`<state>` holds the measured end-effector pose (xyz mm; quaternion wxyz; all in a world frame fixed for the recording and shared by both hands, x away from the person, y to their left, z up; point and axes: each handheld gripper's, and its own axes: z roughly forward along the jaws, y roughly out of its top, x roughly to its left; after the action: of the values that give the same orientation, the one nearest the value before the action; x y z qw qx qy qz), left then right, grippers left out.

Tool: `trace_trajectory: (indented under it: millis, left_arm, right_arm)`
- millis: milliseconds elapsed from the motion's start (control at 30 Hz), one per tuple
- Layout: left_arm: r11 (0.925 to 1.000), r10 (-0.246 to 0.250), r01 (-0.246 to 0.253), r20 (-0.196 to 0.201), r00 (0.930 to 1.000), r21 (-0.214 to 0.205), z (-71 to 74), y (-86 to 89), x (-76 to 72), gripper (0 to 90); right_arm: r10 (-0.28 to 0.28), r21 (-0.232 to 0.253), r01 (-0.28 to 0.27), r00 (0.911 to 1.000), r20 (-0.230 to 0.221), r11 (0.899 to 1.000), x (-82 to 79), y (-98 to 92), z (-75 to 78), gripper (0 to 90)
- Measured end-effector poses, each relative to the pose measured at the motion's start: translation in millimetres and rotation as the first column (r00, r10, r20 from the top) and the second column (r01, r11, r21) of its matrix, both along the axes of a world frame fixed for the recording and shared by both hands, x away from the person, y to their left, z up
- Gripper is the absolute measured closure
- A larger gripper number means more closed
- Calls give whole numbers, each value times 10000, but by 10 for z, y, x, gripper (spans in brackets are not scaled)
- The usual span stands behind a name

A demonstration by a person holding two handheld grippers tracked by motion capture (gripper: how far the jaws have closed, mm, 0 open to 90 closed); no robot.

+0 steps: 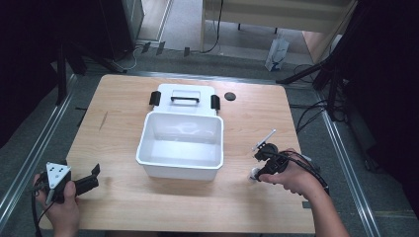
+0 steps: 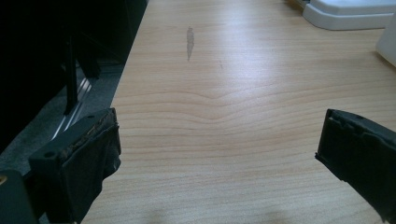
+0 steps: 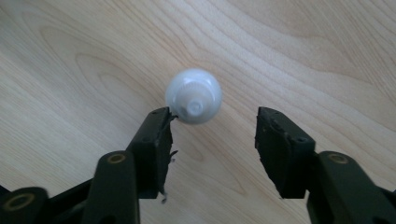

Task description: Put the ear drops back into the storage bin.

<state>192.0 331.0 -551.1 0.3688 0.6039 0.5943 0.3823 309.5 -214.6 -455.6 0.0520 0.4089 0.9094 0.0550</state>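
The right claw (image 3: 212, 126) points down at a small white bottle (image 3: 194, 95) standing on the table (image 1: 123, 138) right of the white bin (image 1: 180, 143); its jaws are spread, the bottle just beyond their tips, unpinched. The left claw (image 2: 217, 149) is spread wide over bare table near the left edge.

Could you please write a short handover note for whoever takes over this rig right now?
Left gripper: open, holding nothing, low over the table at its near left corner.
Right gripper: pointing down at a small white bulb-like object; jaws apart, not gripping it.
White bin: open at table centre, looks empty; its lid lies behind it.
Done: nothing placed.
Left: probably grasp the object and put it in the bin.
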Motion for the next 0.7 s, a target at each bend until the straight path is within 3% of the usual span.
trace_trajectory:
  millis: [400, 600, 700]
  left_arm:
    - [10000, -39, 39, -27, 10000, -14, -2, 0, 7, 3]
    - [10000, -15, 15, -38, 10000, -6, -2, -1, 8, 2]
    - [10000, -2, 1, -47, 10000, -20, -2, -1, 8, 2]
  right_arm:
    - [-420, 317, 431, 9985, -354, 9986, 93, 73, 16, 584]
    - [-168, 239, 175, 9995, -261, 9996, 103, 105, -1, 609]
    - [-106, 348, 118, 9994, -331, 9993, 98, 120, 6, 685]
